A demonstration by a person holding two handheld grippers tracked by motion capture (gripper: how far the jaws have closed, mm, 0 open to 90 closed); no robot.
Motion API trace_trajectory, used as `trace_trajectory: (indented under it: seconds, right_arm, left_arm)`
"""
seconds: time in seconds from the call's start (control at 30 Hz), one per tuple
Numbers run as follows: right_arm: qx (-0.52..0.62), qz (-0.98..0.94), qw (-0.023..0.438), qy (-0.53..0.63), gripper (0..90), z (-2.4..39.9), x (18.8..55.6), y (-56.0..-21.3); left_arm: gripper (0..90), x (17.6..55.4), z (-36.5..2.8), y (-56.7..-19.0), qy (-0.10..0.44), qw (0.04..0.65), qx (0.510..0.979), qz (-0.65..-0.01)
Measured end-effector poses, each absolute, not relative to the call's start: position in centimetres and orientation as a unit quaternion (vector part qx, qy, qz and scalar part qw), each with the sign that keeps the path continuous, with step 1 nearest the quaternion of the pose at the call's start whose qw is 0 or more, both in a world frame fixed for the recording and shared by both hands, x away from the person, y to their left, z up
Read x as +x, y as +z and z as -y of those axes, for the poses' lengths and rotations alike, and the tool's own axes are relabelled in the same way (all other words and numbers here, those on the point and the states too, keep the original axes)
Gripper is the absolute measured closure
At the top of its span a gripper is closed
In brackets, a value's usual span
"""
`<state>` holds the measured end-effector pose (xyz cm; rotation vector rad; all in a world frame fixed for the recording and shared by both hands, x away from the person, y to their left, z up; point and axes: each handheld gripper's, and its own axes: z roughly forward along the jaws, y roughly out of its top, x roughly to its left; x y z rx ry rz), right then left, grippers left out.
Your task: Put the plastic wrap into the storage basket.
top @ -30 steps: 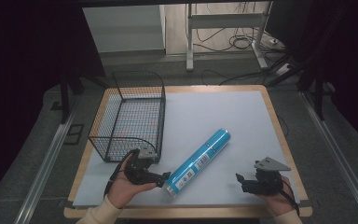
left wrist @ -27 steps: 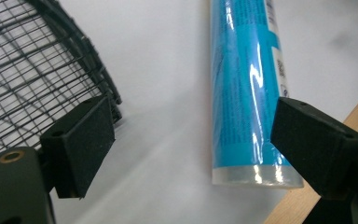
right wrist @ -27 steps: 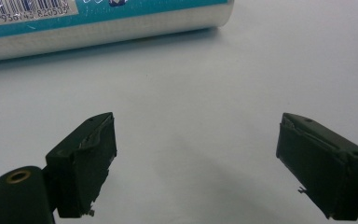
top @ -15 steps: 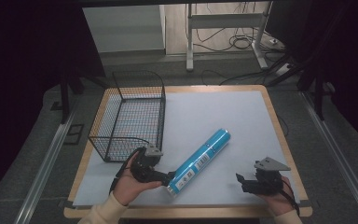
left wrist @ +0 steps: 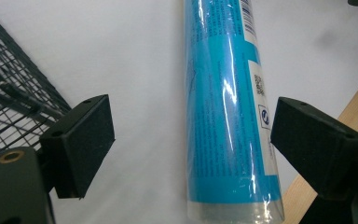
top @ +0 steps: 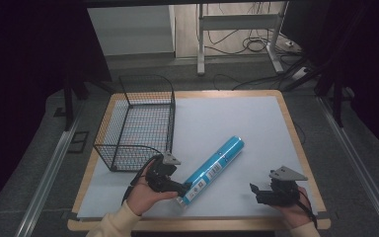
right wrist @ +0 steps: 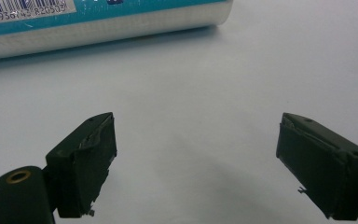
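Note:
A long blue tube (top: 212,169) wrapped in clear film lies slantwise on the white mat (top: 227,118). My left gripper (top: 181,188) sits at the tube's near end, open, its jaws spread on either side of the blue tube (left wrist: 228,112) without touching it. My right gripper (top: 254,191) rests open near the front right of the mat, apart from the tube, with bare mat between its jaws. In the right gripper view (right wrist: 196,158) the tube (right wrist: 98,21) crosses the top edge with a barcode label showing.
A black wire basket (top: 138,123) stands at the left of the mat, just behind my left hand, and its mesh (left wrist: 9,98) is close to the left jaw. The wooden table edge (top: 197,224) runs along the front.
My left gripper has slid right and forward until its open jaws straddle the tube's near end. The right gripper and the tube have stayed put.

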<state>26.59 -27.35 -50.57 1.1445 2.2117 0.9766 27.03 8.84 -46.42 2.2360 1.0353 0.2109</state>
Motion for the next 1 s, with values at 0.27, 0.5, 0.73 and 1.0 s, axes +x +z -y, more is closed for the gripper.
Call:
trace_trajectory:
  seconds: [0.27,0.5,0.73,1.0]
  right_arm:
    - [0.416,-0.805,0.231,0.355,12.4,27.4,26.6,-50.6]
    - [0.412,-0.805,0.232,0.358,12.4,27.3,26.6,-50.6]
    - [0.411,-0.804,0.234,0.361,12.4,27.3,26.5,-50.4]
    - [0.411,-0.803,0.236,0.362,12.4,27.4,26.5,-50.3]
  left_arm:
    - [12.7,27.5,-8.1,-46.3,0.08,0.323,0.859,-0.388]
    - [12.4,28.2,-7.6,-46.1,0.076,0.317,0.862,-0.389]
    - [12.2,28.9,-6.4,-46.0,0.074,0.309,0.866,-0.385]
    - [12.2,29.9,-4.5,-46.2,0.073,0.299,0.873,-0.379]
